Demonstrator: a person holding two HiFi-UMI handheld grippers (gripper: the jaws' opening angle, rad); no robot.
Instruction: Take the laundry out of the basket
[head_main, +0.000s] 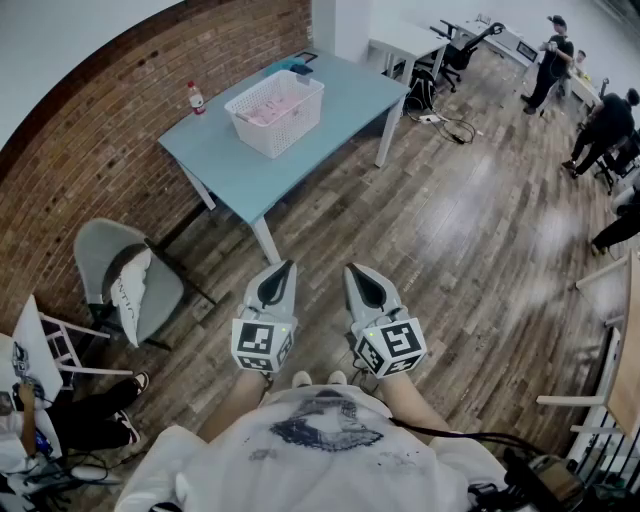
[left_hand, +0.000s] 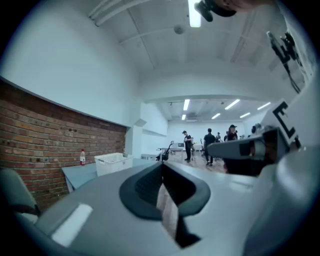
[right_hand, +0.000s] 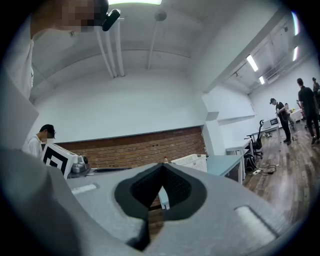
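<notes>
Standing on the wooden floor (head_main: 470, 230), well apart from the pale blue tabletop (head_main: 225, 165), and looking steeply down at both arms. Holding the left tongs (head_main: 288, 267) level and aiming them toward the tabletop's near corner, tips pressed together and gripping nothing. Holding the right tongs (head_main: 350, 270) just beside them, also level, tips likewise meeting in a point with nothing caught between. Carrying a marker cube (head_main: 262, 343) at the back of the left tongs and another at the back of the right. Touching neither the tabletop nor anything on it.

Leaving the pale pink laundry (head_main: 268, 106) lying inside the white slatted basket (head_main: 282, 132), filling it only partway below the rim. Finding that basket upright around the middle of the tabletop, slightly nearer the long edge that runs along the brick wall (head_main: 90, 140). Seeing a small bottle (head_main: 196, 97) with a red cap upright at that same wall-side edge, apart from the basket, and some small dark things at the far corner, too small to tell.

Passing a grey chair (head_main: 100, 250) against the brick wall, off the tabletop's left corner, with something white draped over its seat. Noticing several people (head_main: 552, 62) standing among desks at the far end of the room.
</notes>
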